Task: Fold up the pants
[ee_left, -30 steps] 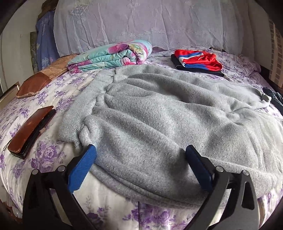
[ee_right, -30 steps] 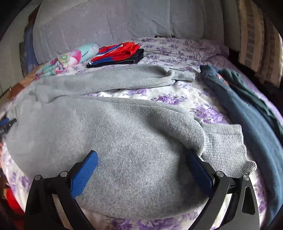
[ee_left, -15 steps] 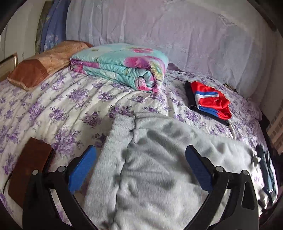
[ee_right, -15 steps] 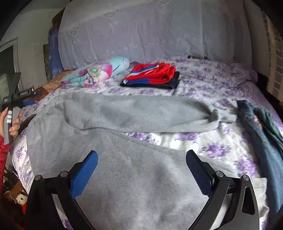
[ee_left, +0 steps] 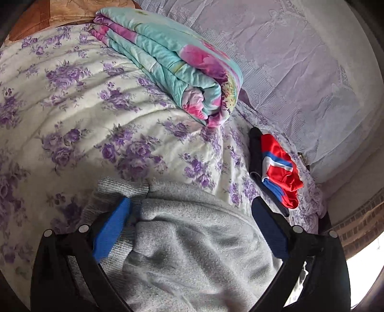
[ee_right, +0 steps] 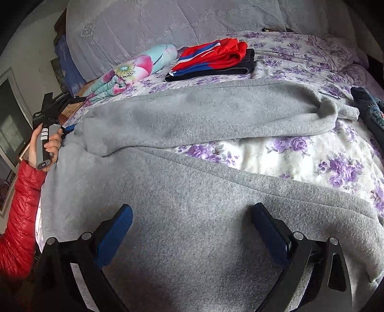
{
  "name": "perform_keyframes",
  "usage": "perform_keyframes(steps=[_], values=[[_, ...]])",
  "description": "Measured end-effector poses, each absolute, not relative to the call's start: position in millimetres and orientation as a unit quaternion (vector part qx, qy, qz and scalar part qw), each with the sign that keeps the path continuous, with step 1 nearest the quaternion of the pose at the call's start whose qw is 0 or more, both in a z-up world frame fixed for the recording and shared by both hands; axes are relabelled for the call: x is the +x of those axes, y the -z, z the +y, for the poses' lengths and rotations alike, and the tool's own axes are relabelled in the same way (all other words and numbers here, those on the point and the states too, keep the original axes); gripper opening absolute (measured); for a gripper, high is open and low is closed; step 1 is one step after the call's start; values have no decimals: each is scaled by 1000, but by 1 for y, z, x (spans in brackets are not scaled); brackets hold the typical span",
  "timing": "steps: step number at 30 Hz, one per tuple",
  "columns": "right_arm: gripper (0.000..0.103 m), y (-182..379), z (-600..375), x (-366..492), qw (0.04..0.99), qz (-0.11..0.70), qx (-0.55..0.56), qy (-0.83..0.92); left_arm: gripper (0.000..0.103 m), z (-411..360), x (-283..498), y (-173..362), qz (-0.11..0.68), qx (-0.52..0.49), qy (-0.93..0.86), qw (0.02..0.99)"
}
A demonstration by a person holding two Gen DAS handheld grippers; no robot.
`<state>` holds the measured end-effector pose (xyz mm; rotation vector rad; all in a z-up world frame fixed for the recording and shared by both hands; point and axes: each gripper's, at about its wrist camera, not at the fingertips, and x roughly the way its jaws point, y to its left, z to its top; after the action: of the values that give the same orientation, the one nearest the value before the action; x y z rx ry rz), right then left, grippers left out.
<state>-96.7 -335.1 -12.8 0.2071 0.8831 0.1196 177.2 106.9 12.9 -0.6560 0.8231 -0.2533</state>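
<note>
Grey knit pants (ee_right: 204, 192) lie spread across the flowered bed, one leg running to the far right where its cuff (ee_right: 345, 111) ends. My left gripper (ee_left: 192, 208) is open and low over the waistband end (ee_left: 124, 187) of the pants; grey cloth lies between the blue pads. It also shows at the left in the right wrist view (ee_right: 69, 128), held by a hand in a red sleeve. My right gripper (ee_right: 192, 216) is open just above the near leg.
A folded floral quilt (ee_left: 177, 62) and a folded red, blue and black garment (ee_left: 278, 168) lie at the back of the bed (ee_left: 72, 108). Dark jeans (ee_right: 369, 108) lie at the right edge. A brown pillow (ee_left: 48, 16) sits far left.
My left gripper has moved forward and down over the waistband end of the pants. My right gripper has risen and moved left along the near leg. Both stay open.
</note>
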Motion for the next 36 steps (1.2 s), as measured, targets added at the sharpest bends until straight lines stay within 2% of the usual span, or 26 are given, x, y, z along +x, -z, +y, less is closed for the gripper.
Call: perform_keyframes(steps=[5, 11, 16, 20, 22, 25, 32, 35, 36], values=[[100, 9, -333, -96, 900, 424, 88, -53, 98, 134, 165, -34, 353, -291, 69, 887], [100, -38, -335, -84, 928, 324, 124, -137, 98, 123, 192, -3, 442, -273, 88, 850], [100, -60, -320, 2, 918, 361, -5, -161, 98, 99, 192, -4, 449, -189, 76, 870], [100, -50, -316, 73, 905, 396, -78, -136, 98, 104, 190, -7, 432, -199, 86, 875], [100, -45, -318, 102, 901, 401, -84, -142, 88, 108, 189, -8, 423, -205, 82, 879], [99, -38, -319, 134, 897, 400, -97, -159, 84, 106, 190, -8, 421, -194, 71, 883], [84, 5, -299, 172, 848, 441, -186, -225, 83, 102, 188, -11, 413, -177, 68, 891], [81, 17, -301, 174, 842, 455, -163, -241, 83, 102, 190, -10, 416, -177, 68, 889], [73, 17, -302, 171, 843, 455, -153, -243, 83, 101, 190, -10, 417, -177, 68, 889]])
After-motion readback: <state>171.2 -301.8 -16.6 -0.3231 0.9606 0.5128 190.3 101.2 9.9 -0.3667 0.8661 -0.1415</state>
